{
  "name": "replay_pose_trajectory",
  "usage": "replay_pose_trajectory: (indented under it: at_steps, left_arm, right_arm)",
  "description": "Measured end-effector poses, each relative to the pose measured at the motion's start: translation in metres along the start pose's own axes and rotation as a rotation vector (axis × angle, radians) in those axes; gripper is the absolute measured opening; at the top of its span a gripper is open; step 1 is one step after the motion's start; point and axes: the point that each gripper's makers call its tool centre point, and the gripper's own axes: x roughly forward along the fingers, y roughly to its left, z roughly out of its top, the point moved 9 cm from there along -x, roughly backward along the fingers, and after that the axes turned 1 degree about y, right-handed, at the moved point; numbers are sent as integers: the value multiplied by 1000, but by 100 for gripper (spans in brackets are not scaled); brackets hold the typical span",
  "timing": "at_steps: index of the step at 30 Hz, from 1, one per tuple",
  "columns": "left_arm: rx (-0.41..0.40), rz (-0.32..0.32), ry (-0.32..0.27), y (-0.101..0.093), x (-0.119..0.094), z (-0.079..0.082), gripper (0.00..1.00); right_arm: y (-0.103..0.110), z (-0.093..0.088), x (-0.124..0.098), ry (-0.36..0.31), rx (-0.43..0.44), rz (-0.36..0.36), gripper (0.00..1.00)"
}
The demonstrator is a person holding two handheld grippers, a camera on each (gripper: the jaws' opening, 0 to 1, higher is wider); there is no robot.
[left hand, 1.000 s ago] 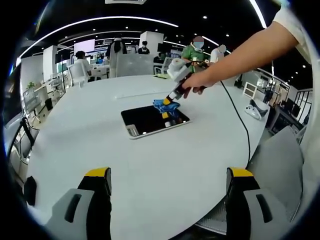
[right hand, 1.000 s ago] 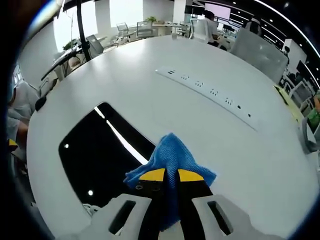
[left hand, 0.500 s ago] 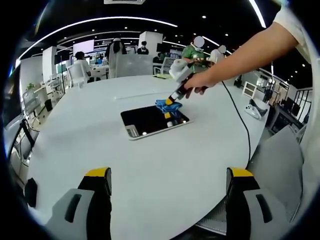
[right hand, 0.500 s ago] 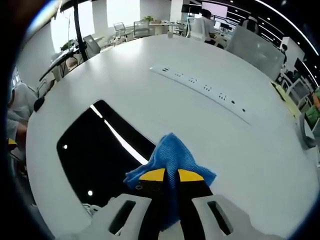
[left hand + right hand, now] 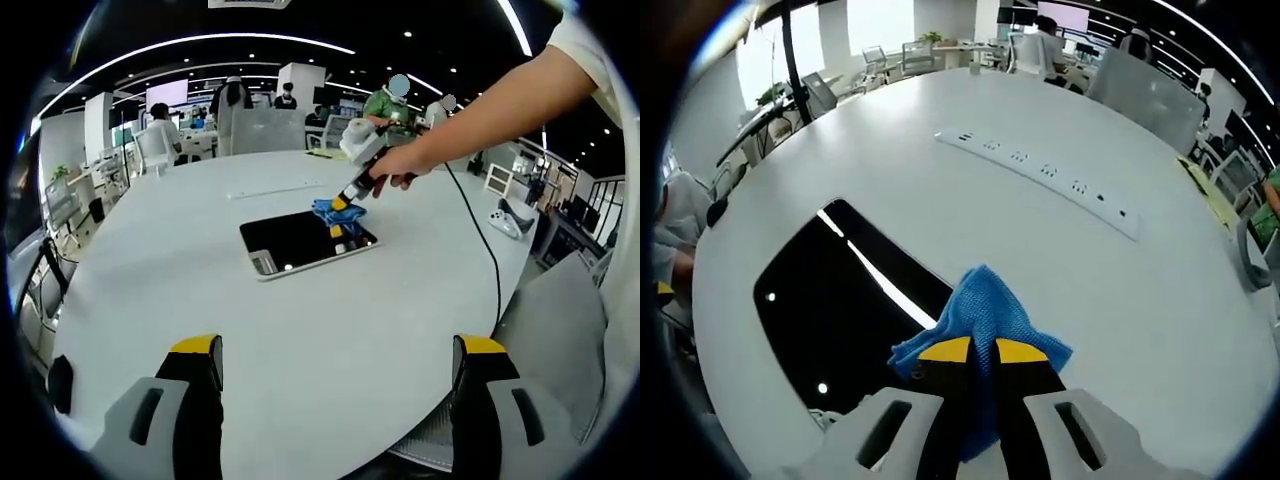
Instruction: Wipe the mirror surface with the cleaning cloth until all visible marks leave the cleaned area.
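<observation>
A dark rectangular mirror (image 5: pixel 305 241) lies flat on the white table (image 5: pixel 300 340). In the right gripper view the mirror (image 5: pixel 835 310) reflects ceiling lights. My right gripper (image 5: pixel 982 352) is shut on a blue cleaning cloth (image 5: pixel 985 312), holding it at the mirror's right edge. In the left gripper view that right gripper (image 5: pixel 340 205), held in a person's hand, keeps the blue cloth (image 5: pixel 330 211) at the mirror's far right corner. My left gripper (image 5: pixel 338 350) is open, well back from the mirror and above the near part of the table.
A long white power strip (image 5: pixel 1035 170) lies on the table beyond the mirror. A black cable (image 5: pixel 478 240) trails over the table's right side. Chairs, desks and several people stand in the office behind.
The right gripper with the cloth has shifted slightly along the mirror's far right edge. The left gripper has stayed put.
</observation>
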Motion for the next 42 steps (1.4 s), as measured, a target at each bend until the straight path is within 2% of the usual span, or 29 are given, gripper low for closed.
replay_pose_trajectory:
  at_steps: [42]
  left_arm:
    - [11,-6,-6,-1,-1,2,96]
  right_arm:
    - [13,-15,-12,10,0,16,3]
